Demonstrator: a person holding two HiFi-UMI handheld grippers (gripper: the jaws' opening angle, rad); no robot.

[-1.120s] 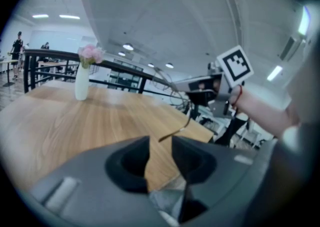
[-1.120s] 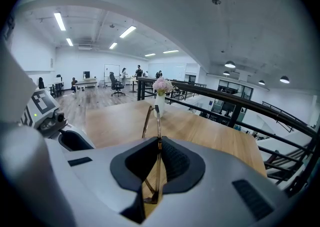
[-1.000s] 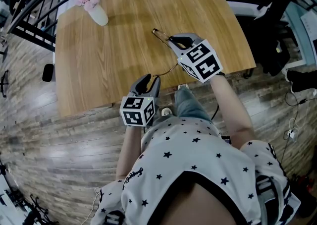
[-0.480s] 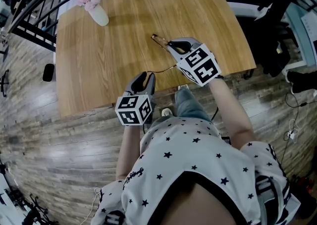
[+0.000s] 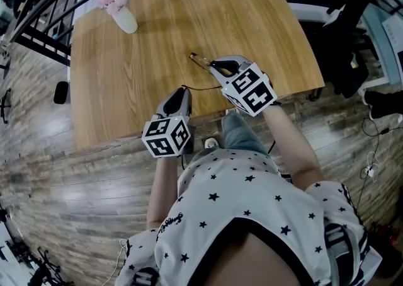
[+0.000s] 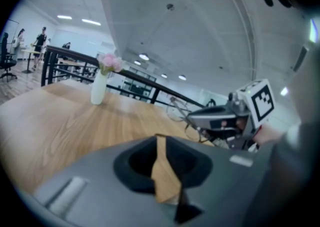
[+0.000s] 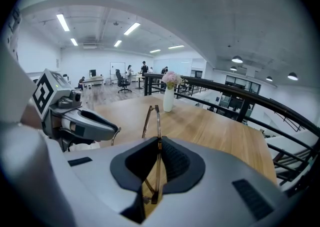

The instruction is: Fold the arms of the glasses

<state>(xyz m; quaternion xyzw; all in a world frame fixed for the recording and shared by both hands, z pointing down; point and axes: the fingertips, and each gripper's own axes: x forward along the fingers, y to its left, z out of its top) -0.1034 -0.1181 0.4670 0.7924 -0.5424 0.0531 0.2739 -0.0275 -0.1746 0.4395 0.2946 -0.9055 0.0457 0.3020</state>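
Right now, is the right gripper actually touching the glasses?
Touching. The right gripper view shows the right gripper closed on the glasses, with their thin gold frame pinched between its two dark pads.

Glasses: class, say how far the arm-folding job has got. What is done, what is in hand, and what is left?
Done: the right gripper is clamped on the glasses by the frame, over the table. In hand: the left gripper, whose jaws have just been closing with nothing between them, sits near the tip of one arm. Left: that arm sticks out unfolded, and the other arm's state can't be told.
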